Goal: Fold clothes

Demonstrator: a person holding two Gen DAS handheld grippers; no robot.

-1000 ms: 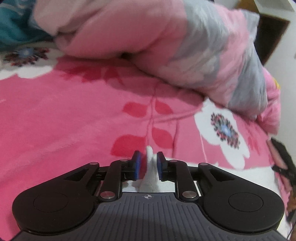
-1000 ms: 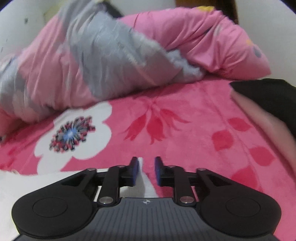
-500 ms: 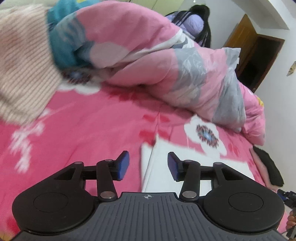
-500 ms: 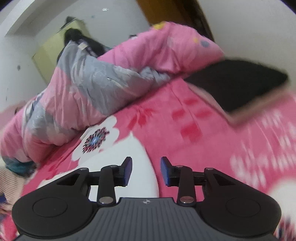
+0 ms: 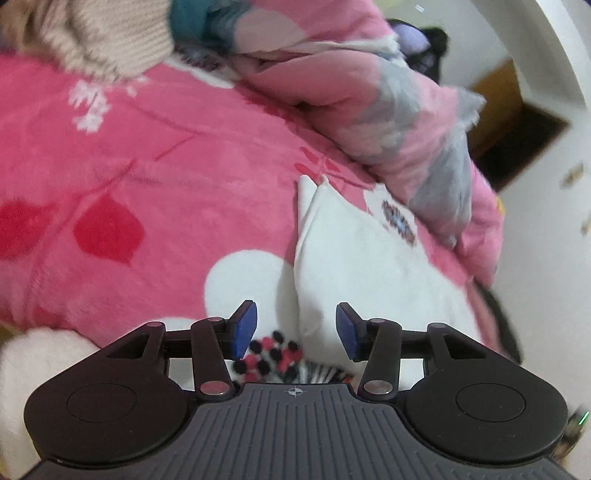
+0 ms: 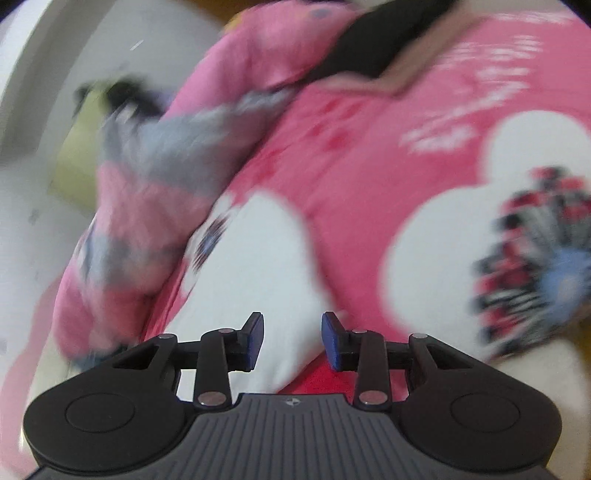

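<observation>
A white garment [image 5: 369, 258] lies folded on the pink flowered blanket [image 5: 129, 166]. It also shows in the right wrist view [image 6: 258, 266], blurred. My left gripper [image 5: 295, 328] is open and empty, above the garment's near left edge. My right gripper [image 6: 291, 339] is open and empty, above the garment's near right corner. A beige knit garment [image 5: 92, 33] lies at the far left in the left wrist view. A black garment [image 6: 380, 48] lies at the far right in the right wrist view.
A rumpled pink and grey duvet [image 5: 388, 110] is piled along the back of the bed, also in the right wrist view [image 6: 155, 184]. A dark doorway [image 5: 517, 133] and white walls stand beyond. The bed's near edge shows white [image 5: 33, 369].
Both grippers let go of the white garment and opened. Both have lifted and pulled back from it, and the garment now lies flat on the blanket.
</observation>
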